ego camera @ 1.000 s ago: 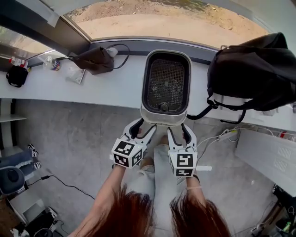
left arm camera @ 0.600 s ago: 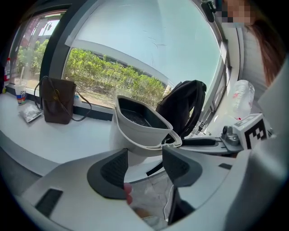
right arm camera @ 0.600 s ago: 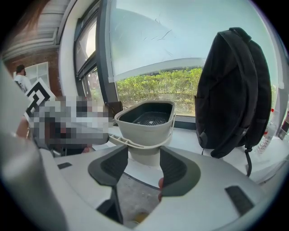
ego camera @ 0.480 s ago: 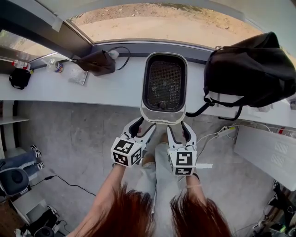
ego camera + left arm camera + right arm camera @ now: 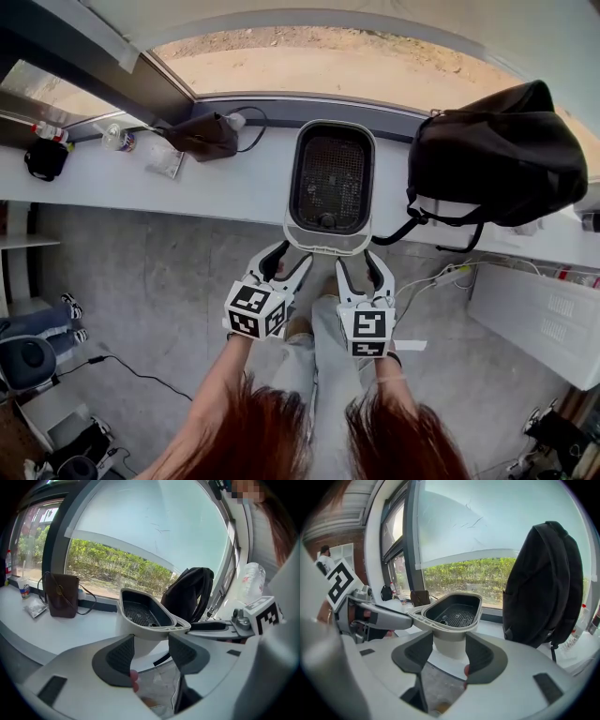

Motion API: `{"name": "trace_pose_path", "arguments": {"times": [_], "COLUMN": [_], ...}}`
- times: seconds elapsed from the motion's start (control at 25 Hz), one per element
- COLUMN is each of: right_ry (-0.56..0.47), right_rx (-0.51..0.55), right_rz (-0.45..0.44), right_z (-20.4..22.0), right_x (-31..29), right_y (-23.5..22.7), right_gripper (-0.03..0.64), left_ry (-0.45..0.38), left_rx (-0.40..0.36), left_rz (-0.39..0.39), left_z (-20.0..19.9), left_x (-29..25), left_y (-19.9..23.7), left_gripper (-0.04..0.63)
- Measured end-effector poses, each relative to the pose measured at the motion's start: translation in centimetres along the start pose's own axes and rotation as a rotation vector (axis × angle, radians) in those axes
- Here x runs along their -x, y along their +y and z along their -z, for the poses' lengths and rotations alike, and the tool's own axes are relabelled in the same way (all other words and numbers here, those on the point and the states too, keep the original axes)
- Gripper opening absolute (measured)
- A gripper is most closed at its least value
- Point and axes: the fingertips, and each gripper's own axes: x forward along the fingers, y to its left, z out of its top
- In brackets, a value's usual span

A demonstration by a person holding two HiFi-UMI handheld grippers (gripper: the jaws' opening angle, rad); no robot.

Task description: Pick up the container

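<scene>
Container [image 5: 328, 246], white outside with a dark mesh-floored well, sits lengthwise on the white bench [image 5: 216, 183]. Its near end pokes out past the bench's front edge, over the grey floor [image 5: 159, 281]. Its far end stops just short of the window sill.

My left tongs [image 5: 291, 251] and right tongs [image 5: 358, 255] hang side by side below that overhanging end, both set wide. In the left gripper view my left tongs [image 5: 151, 641] frame the container [image 5: 154, 629], whose white wall shows in the gap between the pads. Its rim lies just past the tips. The right gripper view shows the same for my right tongs [image 5: 450, 637]: the container [image 5: 450, 648] stands in the gap, with its lip above and beyond the pads. I cannot tell whether any tip touches the wall. Neither pair grips anything.

To the right, the black backpack [image 5: 497, 155] stands close beside the container. One strap loops down over the bench edge near the container's right near corner. To the left, a bare stretch of bench separates the container from the brown bag [image 5: 206, 136], which sits back by the sill. A small bottle [image 5: 117, 139] stands farther left. Below the bench edge, open floor lies under and behind both tongs, and a white box [image 5: 534, 309] sits off to the right.
</scene>
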Motion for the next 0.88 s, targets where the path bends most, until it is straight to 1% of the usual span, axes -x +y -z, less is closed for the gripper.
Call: {"name": "trace_pose_path", "arguments": {"times": [0.52,0.88], "right_ry": [-0.029,-0.047], "right_rx": [0.001,0.051], "right_rz": [-0.019,0.004], "right_z": [-1.8,-2.8], "right_x": [0.5,0.8], "right_y": [-0.1,-0.2], "right_gripper": [0.215,0.218], "left_ry": [-0.020,-0.032], "left_rx": [0.007,-0.021], "left_rz": [-0.042,-0.074], "left_z": [-1.6,-2.6], "left_x": [0.6,0.8], "left_y": [-0.4,-0.6], "left_gripper": [0.230,0.233]}}
